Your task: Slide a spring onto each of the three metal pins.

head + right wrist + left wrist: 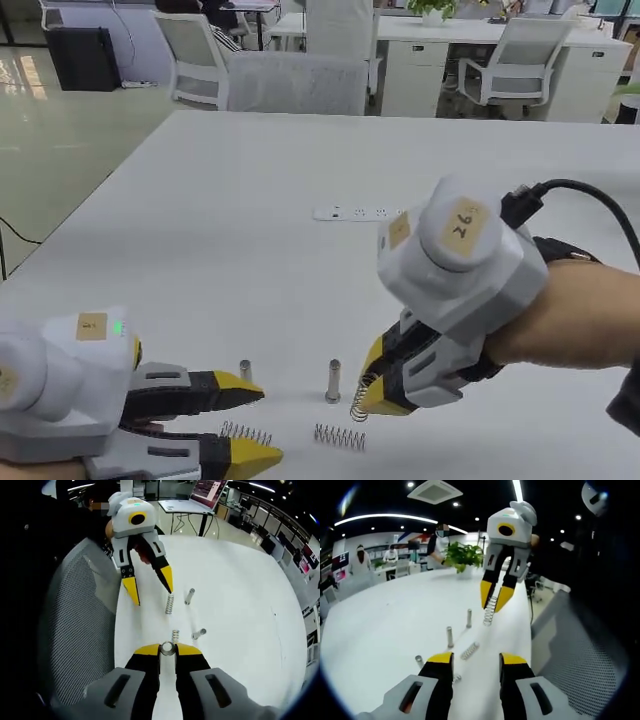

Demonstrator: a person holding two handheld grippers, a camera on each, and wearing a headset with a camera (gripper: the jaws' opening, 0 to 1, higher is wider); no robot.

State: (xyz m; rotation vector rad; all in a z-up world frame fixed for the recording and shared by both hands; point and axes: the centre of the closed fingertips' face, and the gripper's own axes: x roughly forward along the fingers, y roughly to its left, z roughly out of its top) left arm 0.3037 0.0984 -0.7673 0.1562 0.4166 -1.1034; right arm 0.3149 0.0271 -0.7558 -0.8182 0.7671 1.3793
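Note:
My right gripper (368, 395) (168, 650) is shut on a spring (359, 401) (490, 611), which hangs tilted from its yellow tips just right of an upright metal pin (333, 381) (199, 633). A second pin (245, 371) (190, 596) stands to the left, and the left gripper view shows a third pin (469, 618) farthest away. My left gripper (255, 425) (476, 660) is open at the table's near edge, with a loose spring (245, 433) (170, 604) lying on the table between its jaws. Another spring (340, 437) (470, 650) lies flat near the front edge.
A white power strip (360, 213) lies further back on the white table (250, 230). Office chairs (195, 55) and desks stand beyond the far edge. A grey mesh chair back (580, 645) is close to the table's near edge.

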